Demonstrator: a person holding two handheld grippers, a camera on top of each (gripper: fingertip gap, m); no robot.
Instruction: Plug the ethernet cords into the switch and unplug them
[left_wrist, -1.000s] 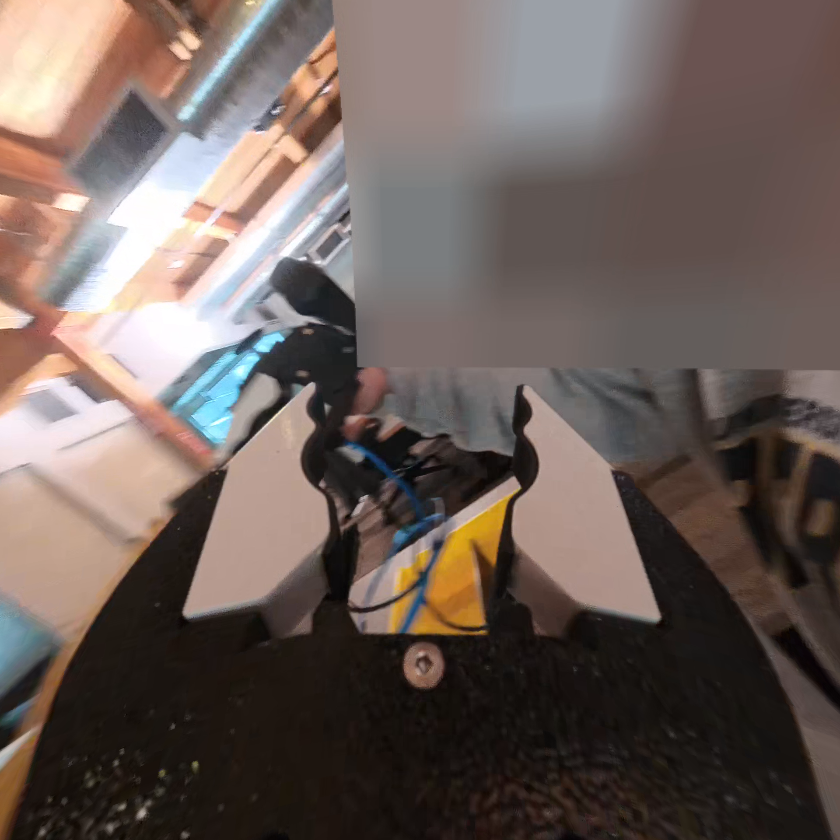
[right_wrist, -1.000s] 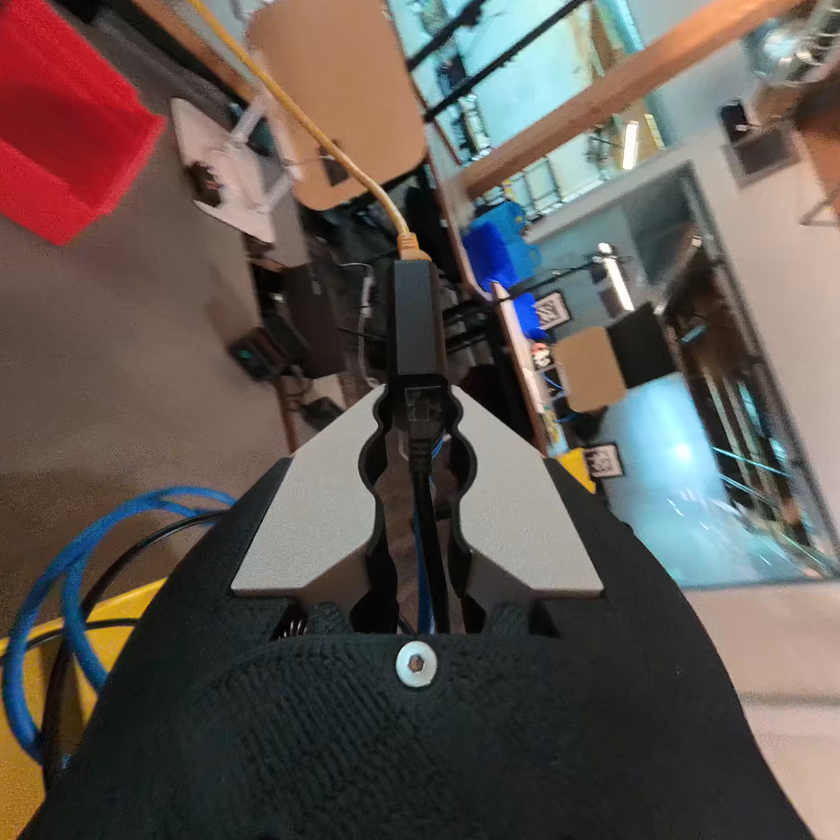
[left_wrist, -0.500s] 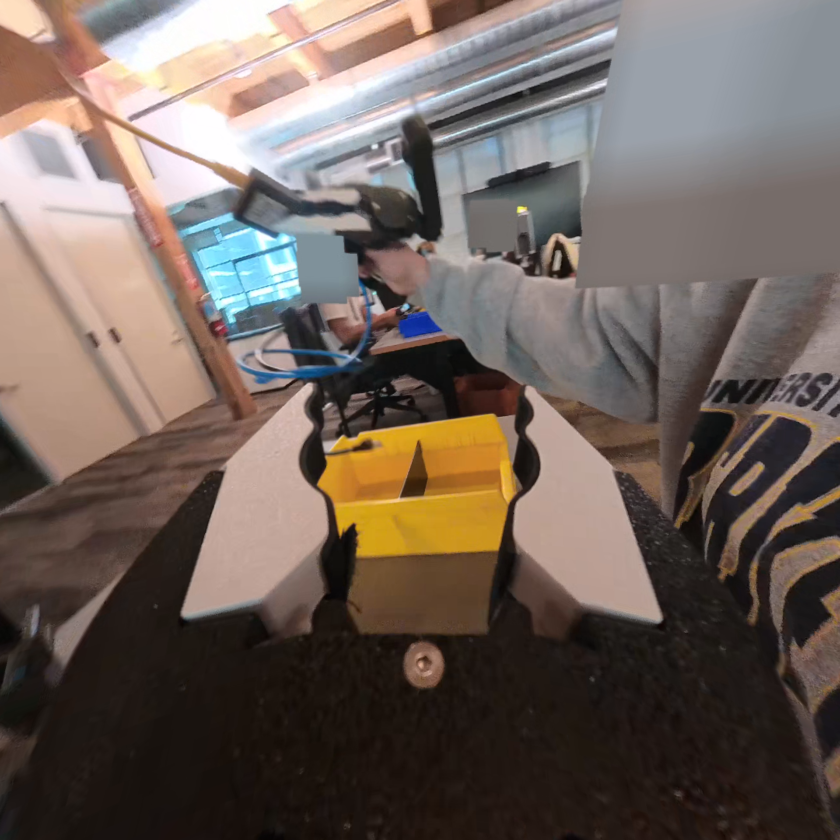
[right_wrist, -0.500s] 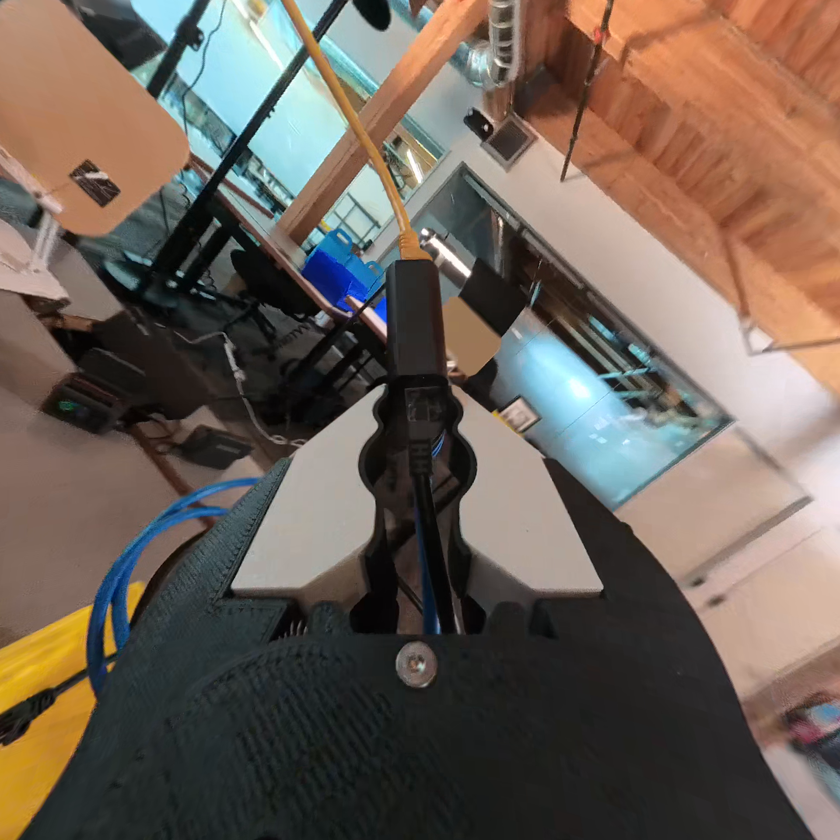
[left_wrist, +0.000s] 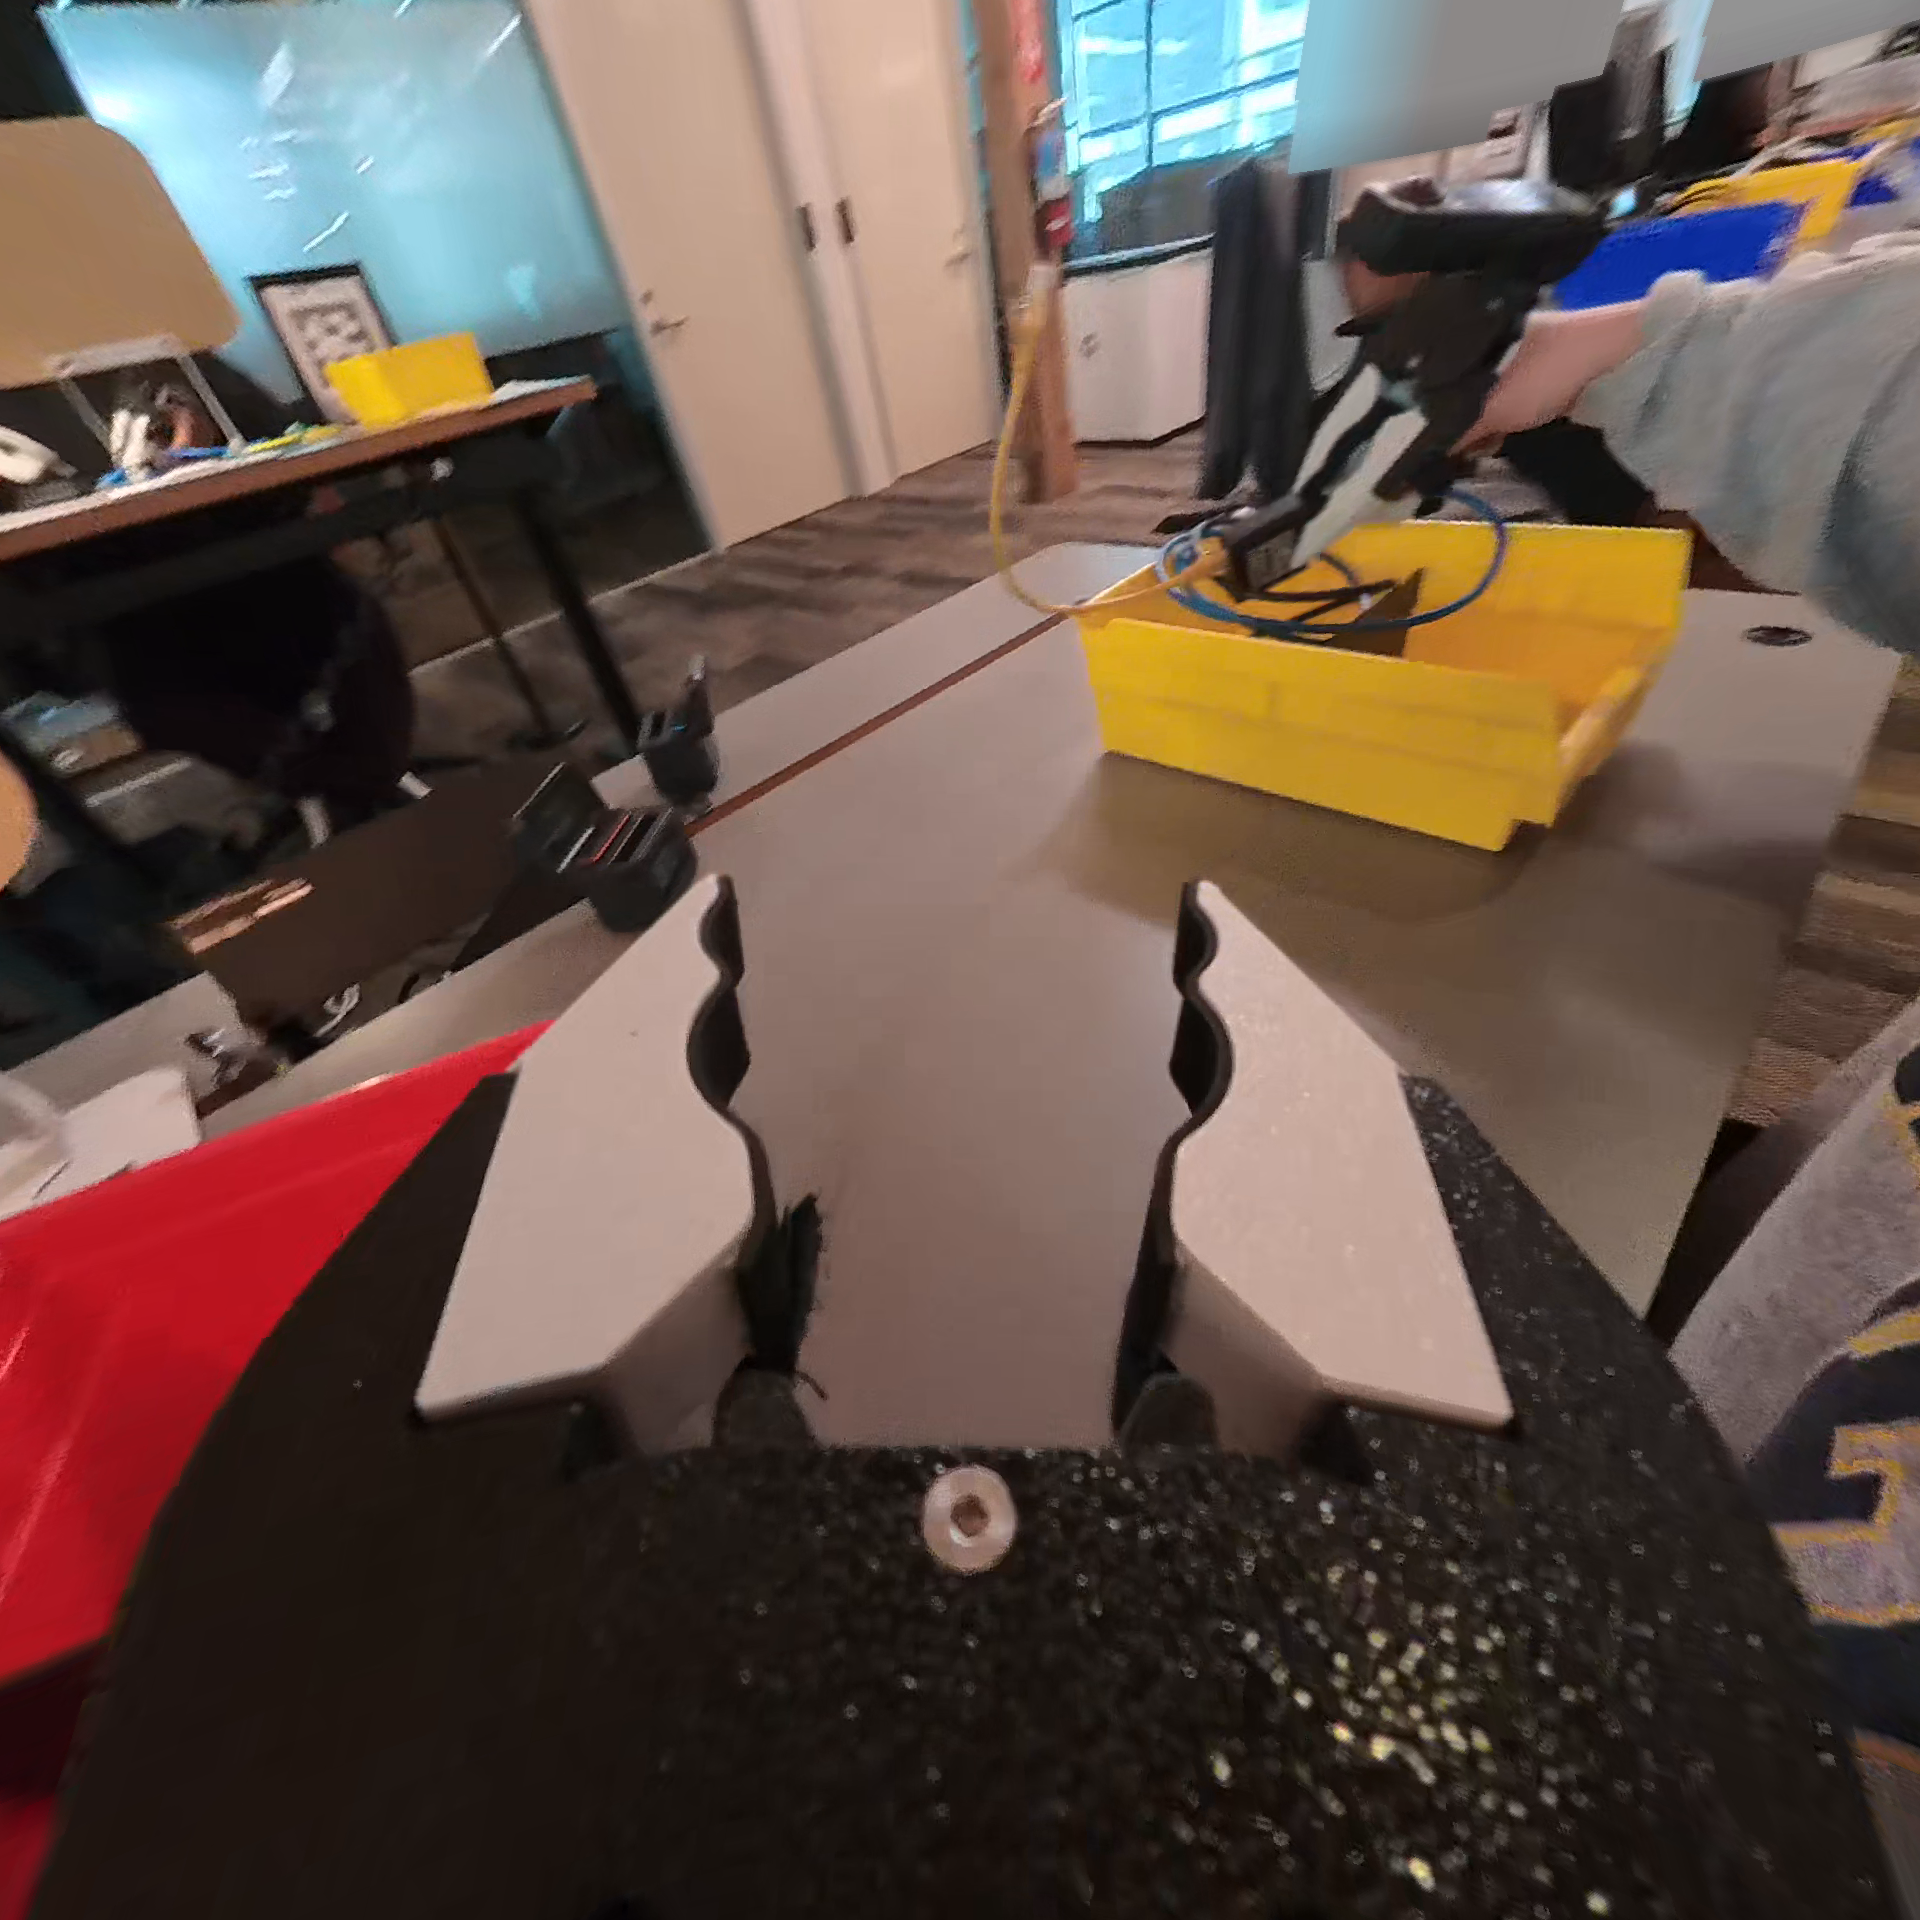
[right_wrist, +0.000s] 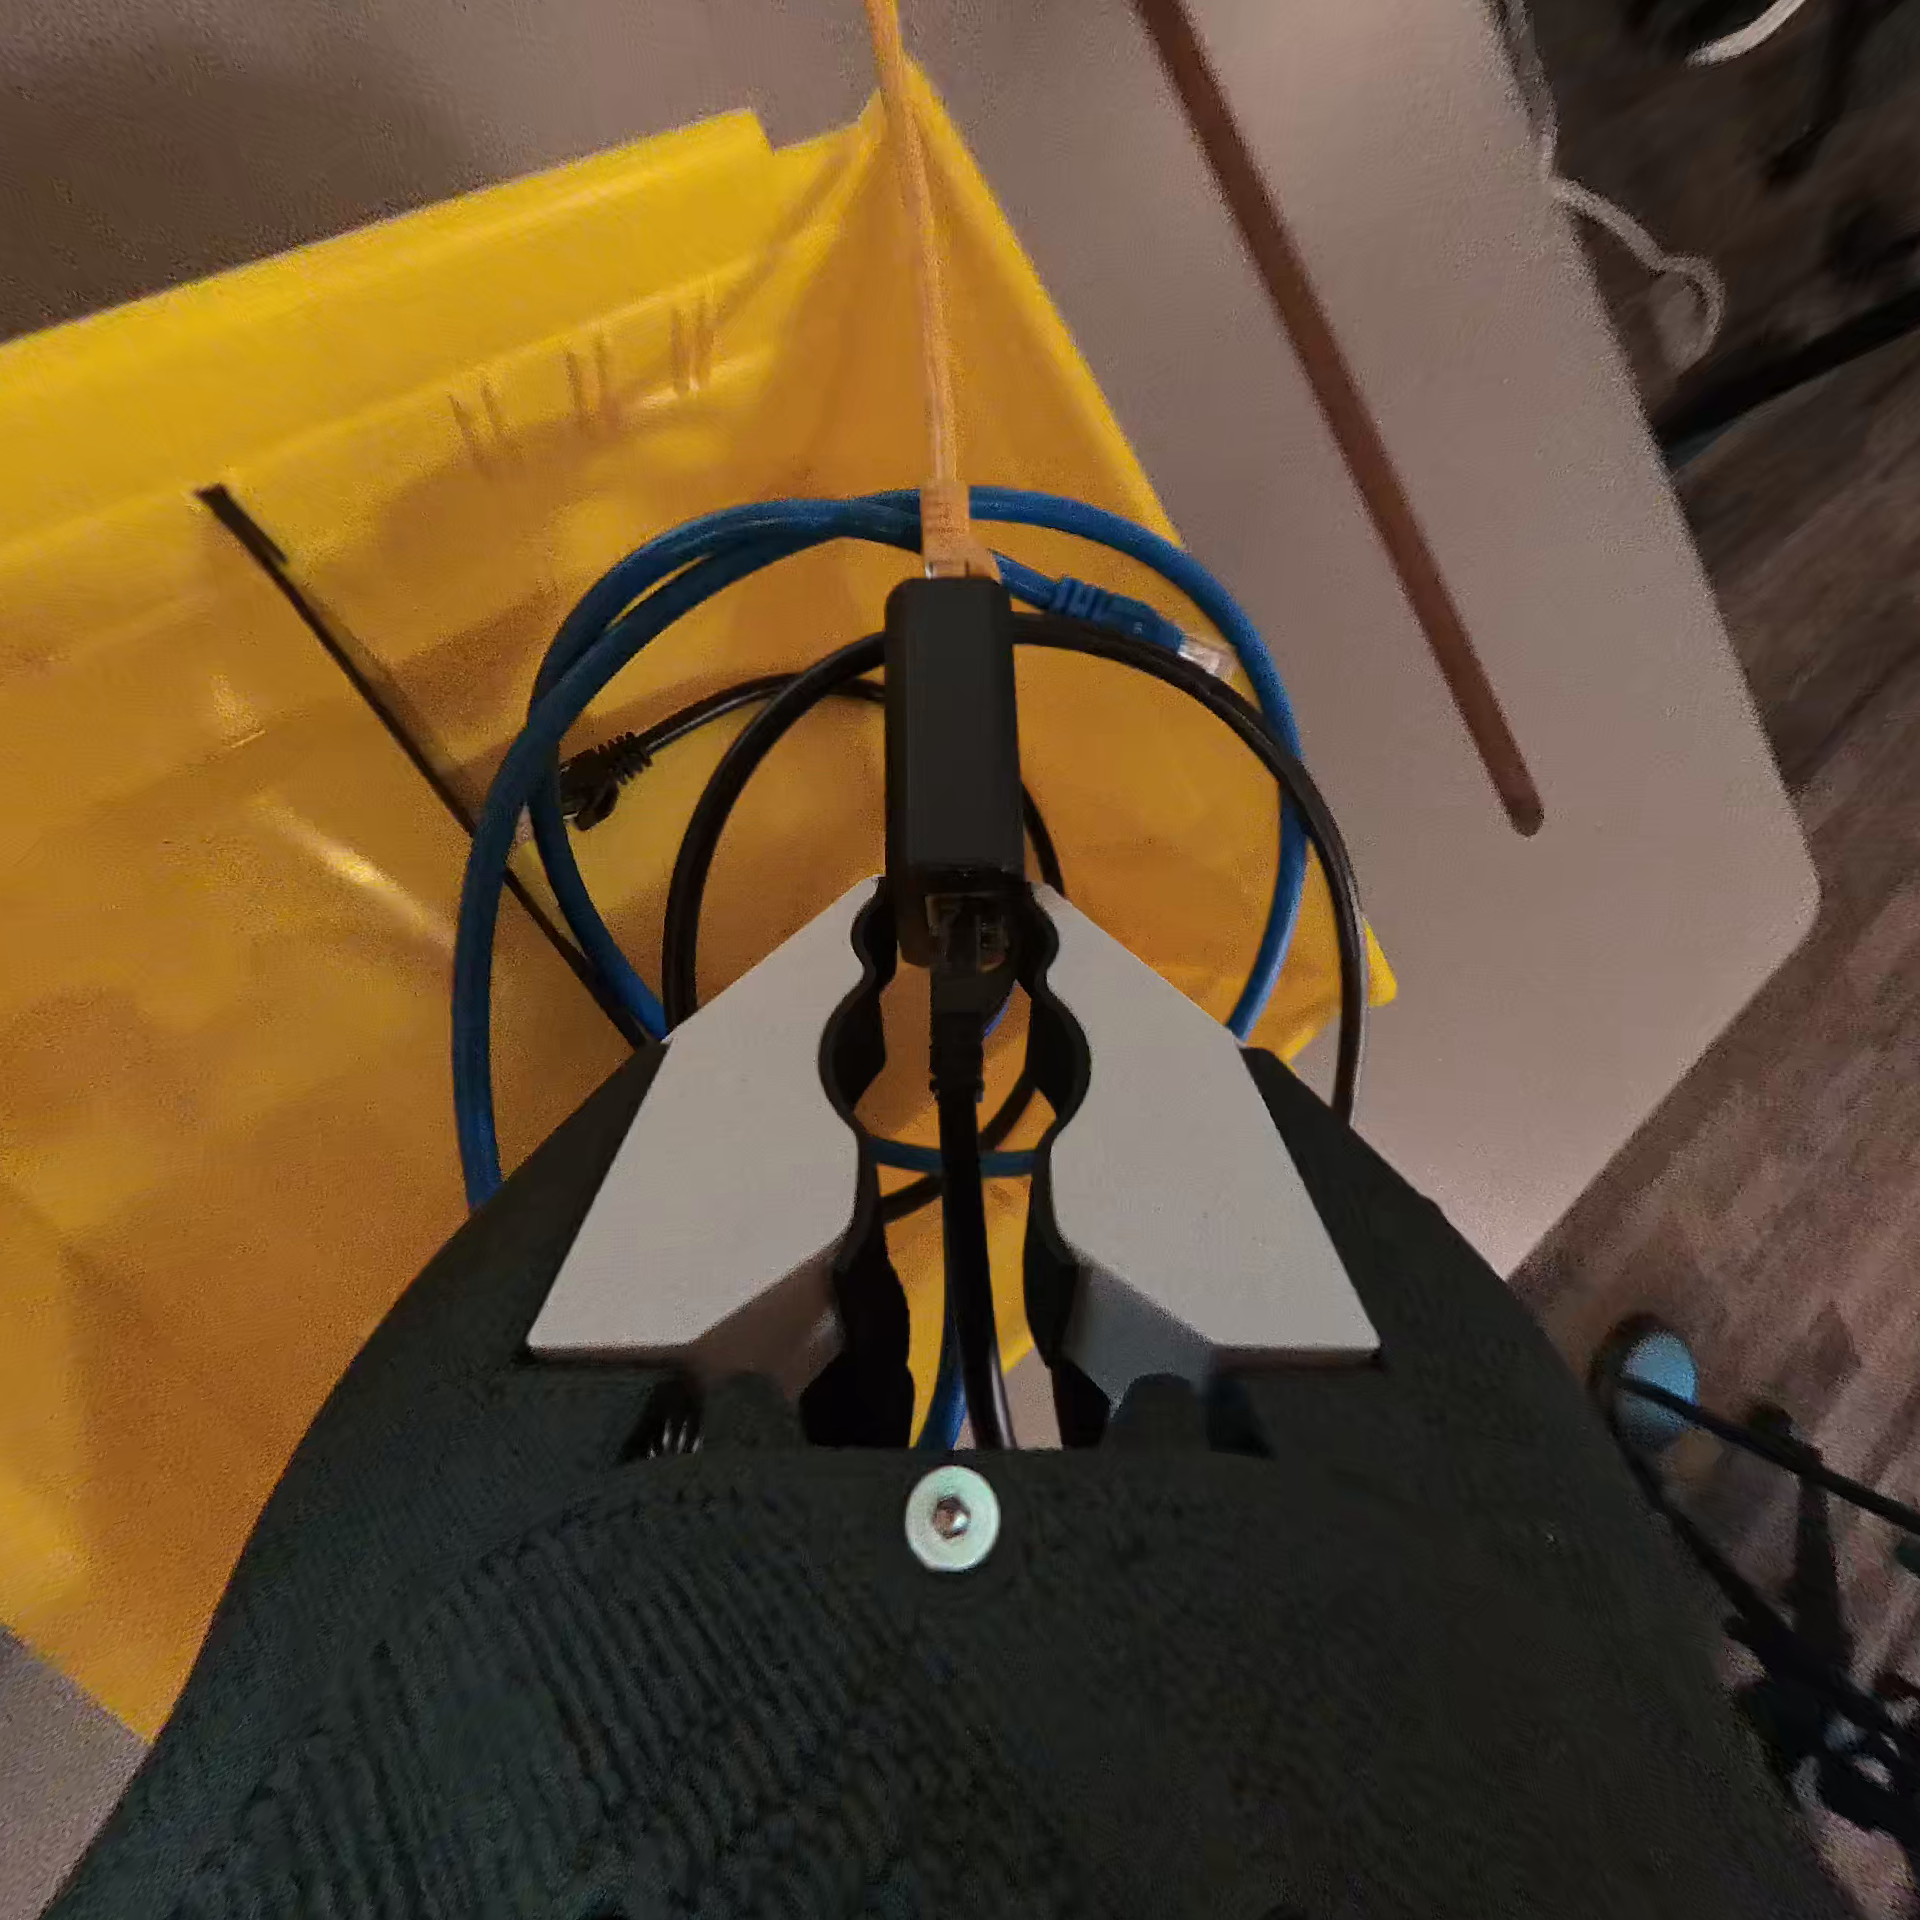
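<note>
Switch (right_wrist: 951, 748), at frame centre, is being clamped by the right gripper (right_wrist: 956, 914) over the bin (right_wrist: 312, 416), keeping cords (right_wrist: 935, 312) accessible; the left gripper (left_wrist: 961, 935) is gaping, empty.

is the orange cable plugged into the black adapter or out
Plugged in: the orange cable's connector sits seated in the far end of the black adapter.

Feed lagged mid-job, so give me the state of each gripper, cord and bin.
left gripper: open, empty, above the table
right gripper: shut on black adapter, over yellow bin
orange cord: plugged into adapter's far end
blue cord: coiled, plug loose
black cord: looped, plugged into adapter's near end
</note>
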